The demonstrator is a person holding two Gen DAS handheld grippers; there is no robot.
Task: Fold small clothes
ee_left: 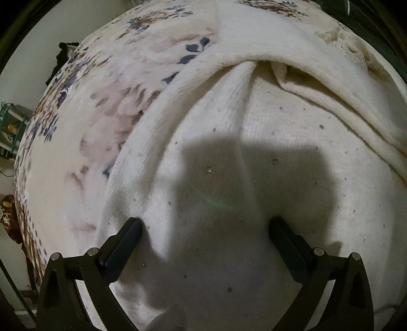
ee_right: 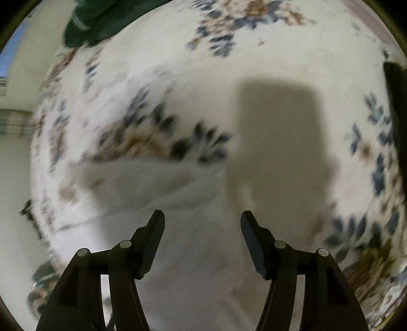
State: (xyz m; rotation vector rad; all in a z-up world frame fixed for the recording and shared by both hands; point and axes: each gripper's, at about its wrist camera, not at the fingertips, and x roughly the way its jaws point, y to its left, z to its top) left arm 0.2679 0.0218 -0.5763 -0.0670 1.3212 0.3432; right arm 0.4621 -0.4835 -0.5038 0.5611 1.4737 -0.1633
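Cream knit garment (ee_left: pixel 229 152) spread on floral blanket (ee_left: pixel 89 114); left gripper (ee_left: pixel 206 224) wide above it, right gripper (ee_right: pixel 202 216) parted, both empty.

I see a cream-white knit garment (ee_left: pixel 229 157) on a white blanket (ee_left: pixel 106 107) patterned with blue, brown and pink flowers; dark green cloth (ee_right: pixel 101 17) beyond.

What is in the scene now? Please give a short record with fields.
surface: floral blanket
garment: cream knit top, lying on the blanket, wrinkled, one fold near its top
left tool: open wide, above the garment, holding nothing
right tool: open, nothing between the fingers, picture blurred
other: dark green cloth at the far edge
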